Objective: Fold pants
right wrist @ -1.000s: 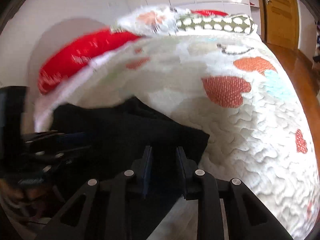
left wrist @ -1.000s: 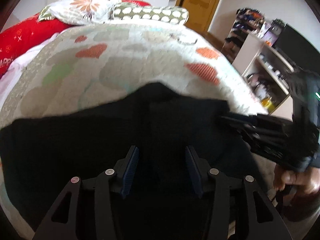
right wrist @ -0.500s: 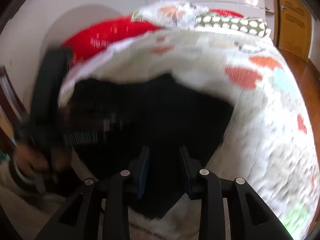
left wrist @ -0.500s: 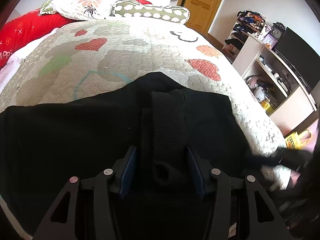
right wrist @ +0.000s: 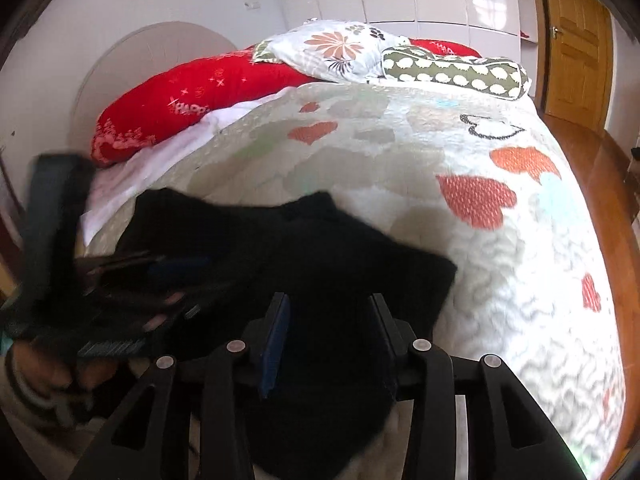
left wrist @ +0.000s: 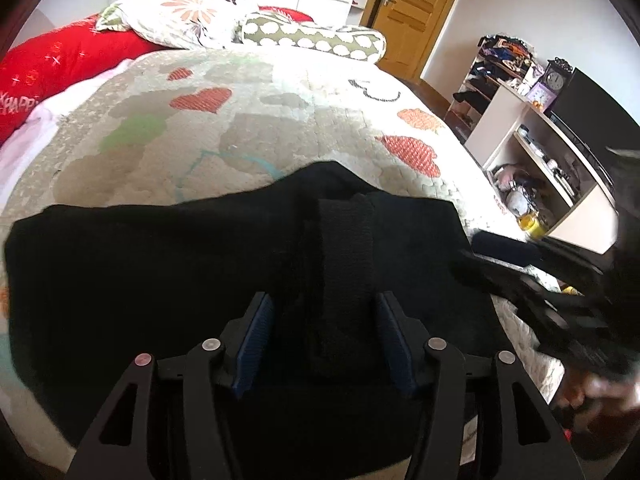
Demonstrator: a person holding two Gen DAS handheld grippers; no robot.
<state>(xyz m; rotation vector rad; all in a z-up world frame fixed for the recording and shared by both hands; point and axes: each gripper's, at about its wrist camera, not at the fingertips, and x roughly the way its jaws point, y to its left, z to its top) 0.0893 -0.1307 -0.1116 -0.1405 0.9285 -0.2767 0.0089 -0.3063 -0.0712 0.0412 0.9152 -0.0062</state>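
Black pants (left wrist: 160, 272) lie folded on the near end of the bed, also seen in the right wrist view (right wrist: 340, 264). A folded strip of the fabric (left wrist: 348, 272) runs up between my left fingers. My left gripper (left wrist: 324, 340) is open just above the pants, touching nothing I can make out. My right gripper (right wrist: 328, 332) is open over the pants' near right part. The right gripper shows blurred at the right edge of the left view (left wrist: 560, 300); the left one shows blurred at the left of the right view (right wrist: 100, 300).
The bed has a quilt with hearts (left wrist: 240, 128) and pillows at the head: red (right wrist: 192, 100), floral (right wrist: 340, 48), dotted bolster (right wrist: 456, 72). A shelf unit (left wrist: 540, 152) and a wooden door (left wrist: 416, 8) stand to the right of the bed.
The right gripper's jaws have opened wider and it has pulled back from the pants' edge. The left gripper stays open over the pants, whose folded strip now lies between its fingers.
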